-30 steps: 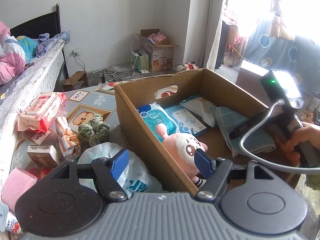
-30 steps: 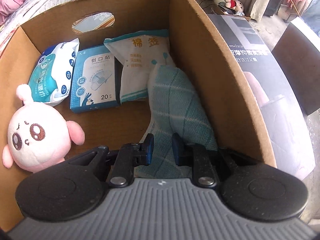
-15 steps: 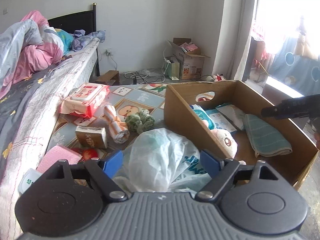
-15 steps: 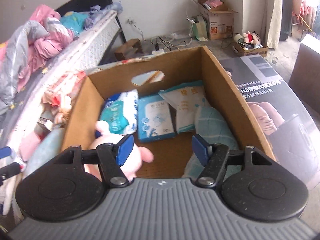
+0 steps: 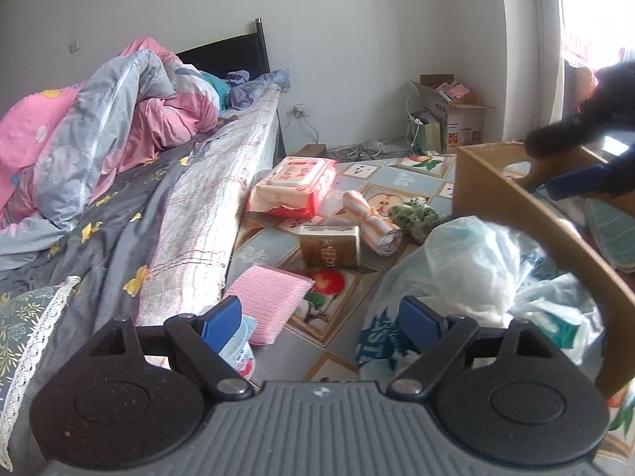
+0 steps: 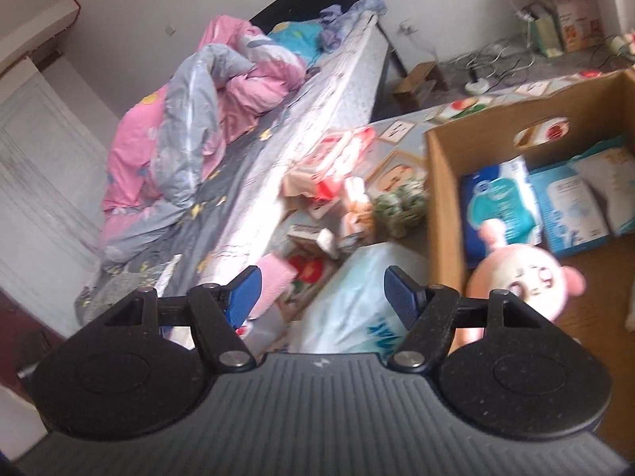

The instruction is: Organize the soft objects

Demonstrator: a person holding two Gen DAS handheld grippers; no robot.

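Cardboard box as landmark. Inside it lie a pink plush toy, a blue wipes pack, a light-blue plaster box, a white packet and a teal cloth. Still outside, on the patterned floor mat beside the box: white plastic bag, green scrunchie, striped rolled cloth, red wipes pack, brown carton, pink pad. Task judged partly done. Left tool stands apart, empty; right tool is opening, nothing between its jaws. Print is too blurred to read.
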